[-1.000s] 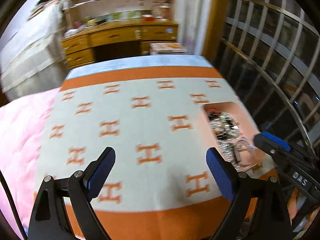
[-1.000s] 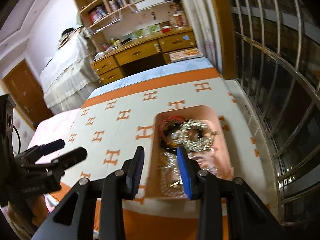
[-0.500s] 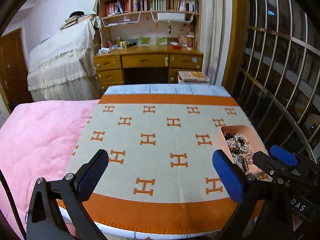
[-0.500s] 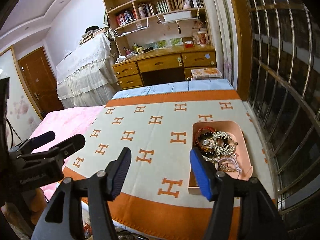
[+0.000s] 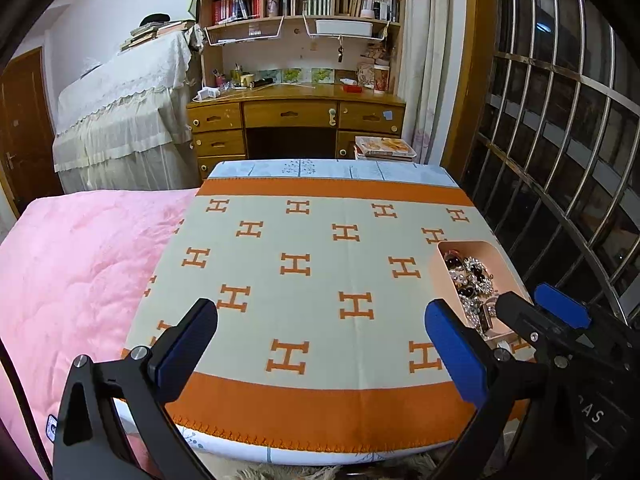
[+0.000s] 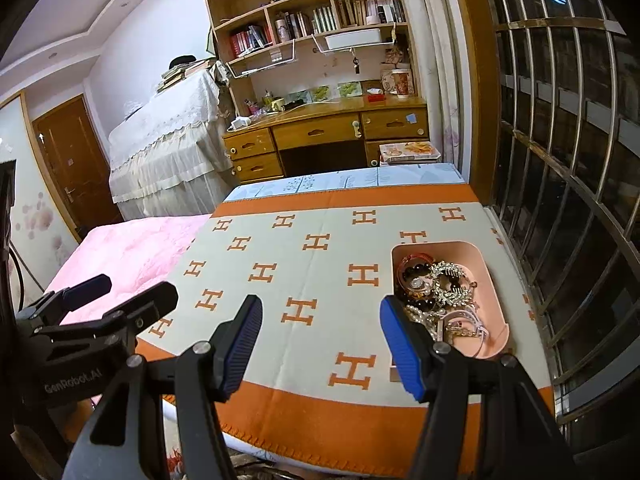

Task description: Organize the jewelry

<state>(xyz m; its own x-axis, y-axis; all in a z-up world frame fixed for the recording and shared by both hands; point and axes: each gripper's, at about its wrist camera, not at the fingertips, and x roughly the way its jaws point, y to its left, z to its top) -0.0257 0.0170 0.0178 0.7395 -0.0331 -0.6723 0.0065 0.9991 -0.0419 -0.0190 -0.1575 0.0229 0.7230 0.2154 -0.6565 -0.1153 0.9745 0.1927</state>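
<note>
Though unheld, pink tray (image 6: 494, 280) w/ jewelry (image 6: 436, 292) lies lengthwise, near-to-far.

It was a bedroom in a home: a bed (image 5: 328, 280) lay under a pink quilt (image 5: 80, 272) and an orange-bordered blanket (image 6: 320, 400), facing a wooden desk (image 5: 296, 114) with drawers, a bookshelf (image 5: 304, 0) of books, a curtain (image 5: 428, 60) and a barred window (image 6: 560, 120).

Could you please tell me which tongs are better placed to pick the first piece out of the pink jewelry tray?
Probably the right tongs: the pink jewelry tray lies just beyond their right finger, both open and empty. The left tongs face bare blanket.
</note>
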